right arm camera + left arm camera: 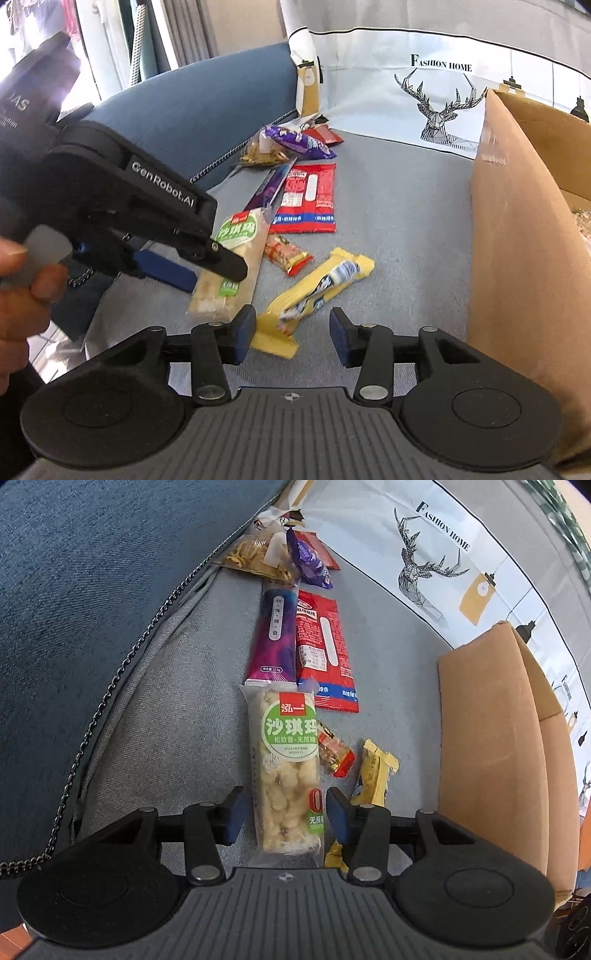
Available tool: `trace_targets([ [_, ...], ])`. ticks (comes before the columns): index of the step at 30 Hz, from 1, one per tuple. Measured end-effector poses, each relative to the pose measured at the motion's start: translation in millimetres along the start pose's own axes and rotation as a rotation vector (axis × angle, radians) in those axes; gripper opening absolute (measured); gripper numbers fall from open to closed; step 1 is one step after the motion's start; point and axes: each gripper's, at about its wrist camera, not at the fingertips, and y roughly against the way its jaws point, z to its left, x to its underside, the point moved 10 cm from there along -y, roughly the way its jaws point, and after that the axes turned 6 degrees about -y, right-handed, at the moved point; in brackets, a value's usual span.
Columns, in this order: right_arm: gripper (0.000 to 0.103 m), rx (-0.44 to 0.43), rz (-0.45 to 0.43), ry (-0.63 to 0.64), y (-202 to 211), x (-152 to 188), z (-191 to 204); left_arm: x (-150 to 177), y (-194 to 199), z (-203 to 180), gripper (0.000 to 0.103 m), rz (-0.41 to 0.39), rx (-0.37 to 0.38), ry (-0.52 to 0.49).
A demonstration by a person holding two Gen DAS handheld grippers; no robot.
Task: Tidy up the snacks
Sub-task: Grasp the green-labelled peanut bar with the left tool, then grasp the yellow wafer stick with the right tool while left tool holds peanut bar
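Note:
A sachima bar [284, 775] in a clear wrapper with a green label lies on the grey seat cushion [166, 701]. My left gripper [286, 812] straddles its near end, open, with a small gap at each pad. The right wrist view shows that gripper [201, 271] slanting down over the bar [229, 273]. A yellow snack packet [314, 288] lies diagonally, its near end between the fingers of my right gripper [291, 328], which is open and not pressing on it. A small red-gold candy [288, 254] lies between bar and packet.
An open cardboard box [517, 240] stands at the right. Further back lie a red packet [325, 653], a magenta stick pack [273, 635], a purple packet [310, 561] and a bag of crisps [251, 554]. A chain [122, 672] runs along the blue sofa back. A hand [22, 280] holds the left gripper.

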Motion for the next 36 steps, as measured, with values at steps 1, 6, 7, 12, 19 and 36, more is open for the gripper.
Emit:
trace_targets([
  [1,0.05,0.0,-0.006,-0.004,-2.2,-2.0,0.2,-0.4,-1.0,0.1,0.052,0.001,-0.001,0.002],
  [6,0.052,0.013,-0.015,-0.025,-12.0,-6.7,-2.6,-0.3,-5.1,-1.6,0.052,0.009,-0.009,0.002],
  [7,0.053,0.012,-0.018,-0.029,-13.2,-7.6,-3.0,-0.3,-5.8,-1.9,0.052,0.01,-0.013,0.001],
  [12,0.057,0.028,-0.013,-0.026,-18.0,-7.9,-5.9,-0.9,-8.5,-1.7,0.052,0.012,-0.027,-0.002],
  [19,0.056,0.09,0.005,-0.006,-15.9,-3.5,-14.6,-0.2,-9.0,-2.2,0.052,0.014,-0.036,-0.003],
  [36,0.048,0.092,0.023,0.005,-20.2,-2.2,-13.0,-0.3,-14.0,-7.6,0.052,0.028,-0.022,-0.004],
])
